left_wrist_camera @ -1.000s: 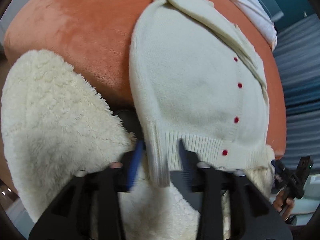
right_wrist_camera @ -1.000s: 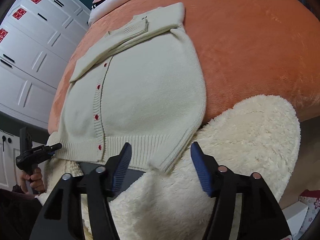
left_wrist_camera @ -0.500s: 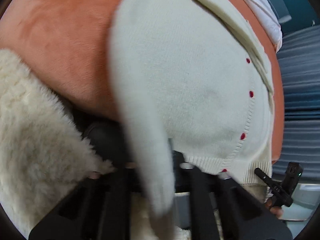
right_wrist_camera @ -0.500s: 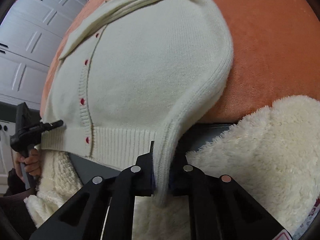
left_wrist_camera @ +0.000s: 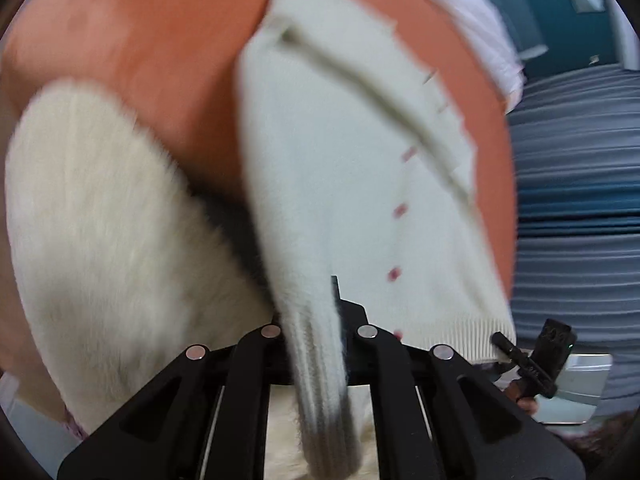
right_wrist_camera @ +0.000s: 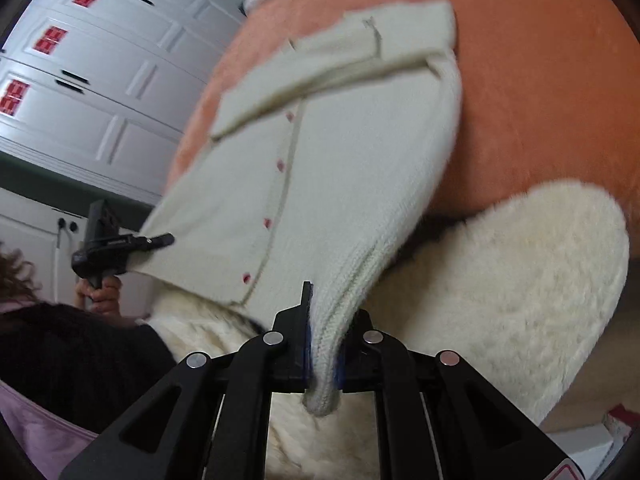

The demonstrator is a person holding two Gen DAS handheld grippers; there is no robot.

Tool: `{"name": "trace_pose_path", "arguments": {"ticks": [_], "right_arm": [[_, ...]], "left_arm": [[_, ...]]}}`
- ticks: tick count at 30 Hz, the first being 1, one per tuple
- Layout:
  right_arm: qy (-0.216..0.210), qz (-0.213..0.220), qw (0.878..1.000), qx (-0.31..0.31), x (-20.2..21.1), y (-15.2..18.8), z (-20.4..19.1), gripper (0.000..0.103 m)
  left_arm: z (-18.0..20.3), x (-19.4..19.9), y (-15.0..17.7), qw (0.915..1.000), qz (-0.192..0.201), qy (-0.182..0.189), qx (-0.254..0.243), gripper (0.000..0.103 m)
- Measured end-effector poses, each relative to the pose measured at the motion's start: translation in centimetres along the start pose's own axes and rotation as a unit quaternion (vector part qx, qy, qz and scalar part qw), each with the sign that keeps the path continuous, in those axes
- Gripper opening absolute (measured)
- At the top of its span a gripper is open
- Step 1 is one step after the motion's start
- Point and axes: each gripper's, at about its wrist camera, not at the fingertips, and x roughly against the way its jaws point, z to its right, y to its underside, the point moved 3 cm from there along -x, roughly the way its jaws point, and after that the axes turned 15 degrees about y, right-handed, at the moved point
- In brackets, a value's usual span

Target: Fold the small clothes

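Note:
A small cream knit cardigan (left_wrist_camera: 340, 184) with red buttons lies on an orange cushion (left_wrist_camera: 152, 48), sleeves folded across its top. My left gripper (left_wrist_camera: 320, 340) is shut on one bottom corner of its ribbed hem, which hangs between the jaws. My right gripper (right_wrist_camera: 324, 344) is shut on the other bottom corner of the cardigan (right_wrist_camera: 320, 152). Both corners are lifted off the cushion (right_wrist_camera: 540, 80). Each gripper shows in the other's view, the right one (left_wrist_camera: 532, 360) and the left one (right_wrist_camera: 116, 244).
A fluffy cream blanket (left_wrist_camera: 112, 260) lies at the cushion's near edge, also in the right wrist view (right_wrist_camera: 500, 280). White cupboard doors (right_wrist_camera: 80, 80) stand at the left. Striped blue-grey fabric (left_wrist_camera: 576, 200) is to the right. White cloth (left_wrist_camera: 480, 20) lies at the cushion's far side.
Both grippers closed on the hem corners, then lifted them up and back. The cardigan's lower part has come off the cushion.

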Motion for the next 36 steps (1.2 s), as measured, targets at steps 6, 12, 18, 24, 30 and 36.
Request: {"name": "trace_pose_path", "arguments": {"ticks": [6,12,18,24,30,36], "right_arm": [[-0.064,0.192,0.976,-0.079,2.7,-14.4,3.0,0.014],[0.049,0.249,0.946,-0.2,-4.0,-21.1,6.2,0.054],[0.083,0.241,0.948,-0.189,-6.7,-20.2,6.5,0.071],[0.163,0.204,0.953,-0.154,-10.5,-23.0,6.2,0.074],[0.171,0.141,0.968,-0.121,-15.4,-26.7,6.5,0.02],[0.105,0.252,0.956,-0.106,-7.6,-28.1,4.3,0.008]], "left_arm": [[5.6,0.0,-14.6,0.986,0.141,0.032,-0.083,0.02],[3.2,-4.4,-21.3,0.9711,0.215,-0.068,-0.077,0.083],[1.1,-5.6,-22.0,0.9721,0.199,-0.088,-0.088,0.092],[0.1,-10.9,-25.0,0.9765,0.152,-0.118,-0.097,0.091],[-0.4,-14.8,-27.2,0.9802,0.099,-0.142,-0.096,0.007],[4.0,-9.3,-27.9,0.9745,0.171,-0.07,-0.127,0.007]]}}
